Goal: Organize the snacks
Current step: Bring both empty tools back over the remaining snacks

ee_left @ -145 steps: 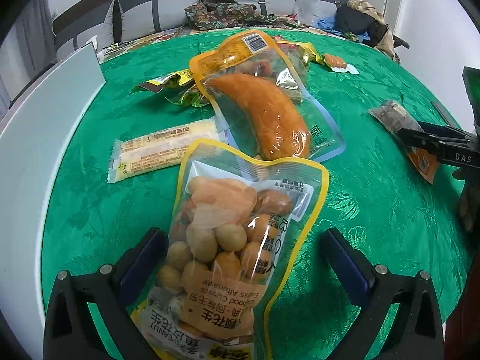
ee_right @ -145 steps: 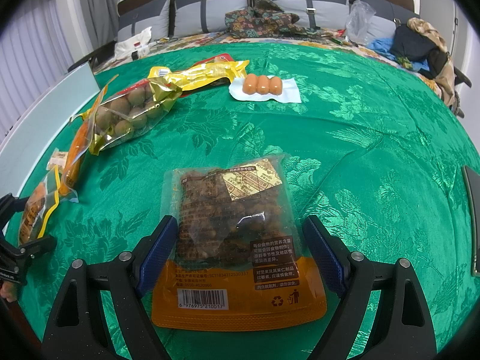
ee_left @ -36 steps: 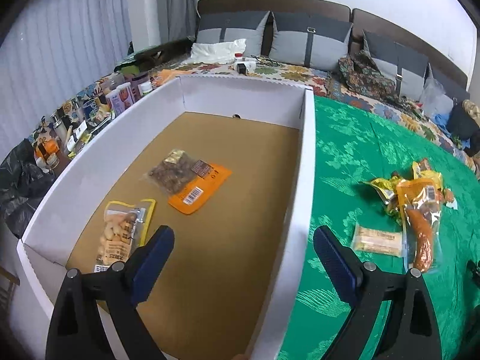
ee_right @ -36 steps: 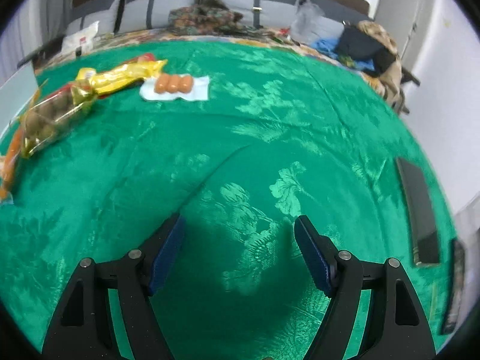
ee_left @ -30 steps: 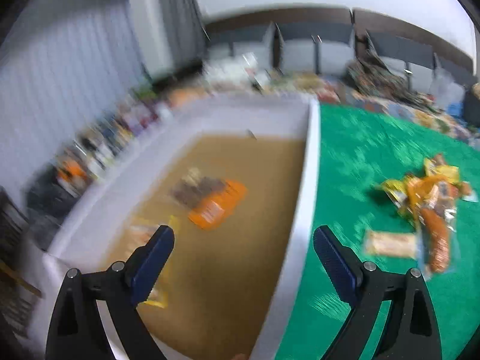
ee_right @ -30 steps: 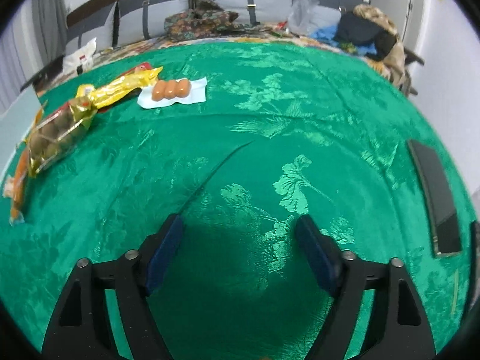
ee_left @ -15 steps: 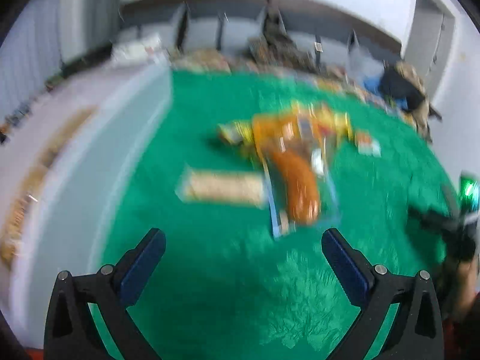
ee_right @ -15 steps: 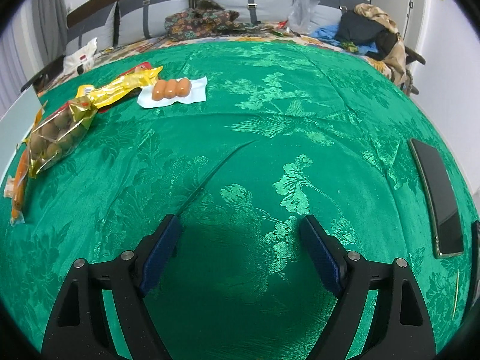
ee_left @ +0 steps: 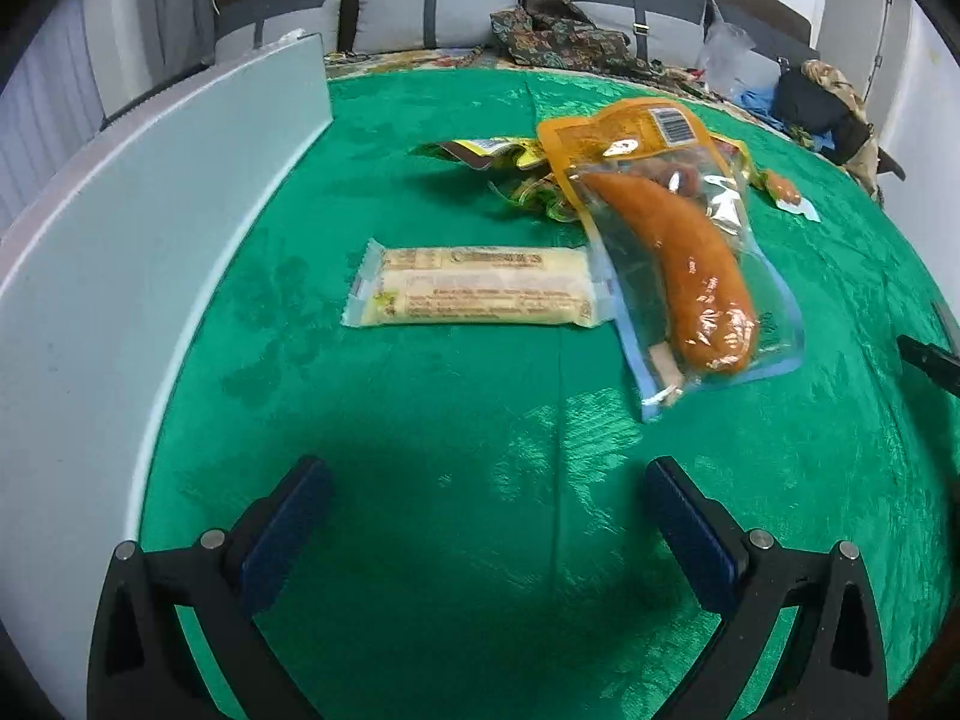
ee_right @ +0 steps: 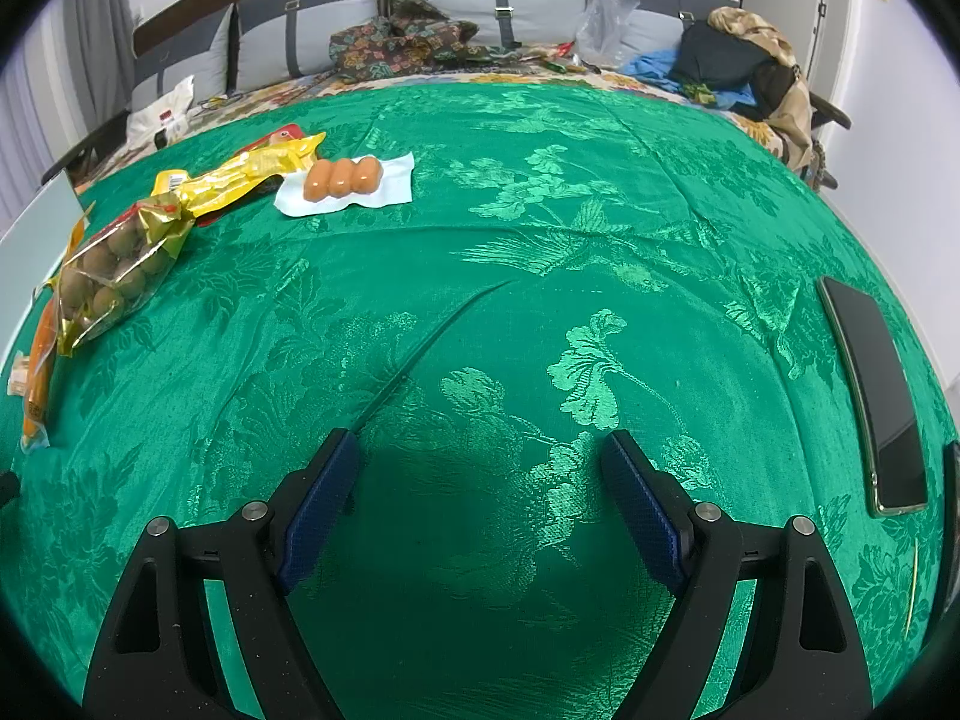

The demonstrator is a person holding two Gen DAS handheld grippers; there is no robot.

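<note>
In the left wrist view my left gripper [ee_left: 486, 510] is open and empty above the green tablecloth [ee_left: 480, 420]. Ahead of it lie a pale yellow bar packet [ee_left: 474, 294] and a clear pouch with an orange sausage [ee_left: 678, 264], with crumpled yellow wrappers [ee_left: 510, 156] behind. In the right wrist view my right gripper [ee_right: 480, 480] is open and empty over bare cloth. Far left of it lie a bag of round brown snacks [ee_right: 114, 276], a yellow packet [ee_right: 240, 174] and a white pack of three small sausages [ee_right: 345, 180].
The white wall of the cardboard box [ee_left: 138, 228] stands along the left of the left wrist view. A dark phone [ee_right: 870, 390] lies at the table's right edge. A sofa with cushions and clothes [ee_right: 420, 30] is behind the table.
My left gripper swung from over the box, where two packets lie, back to the table and now faces the bar packet and sausage pouch. The right gripper has barely moved.
</note>
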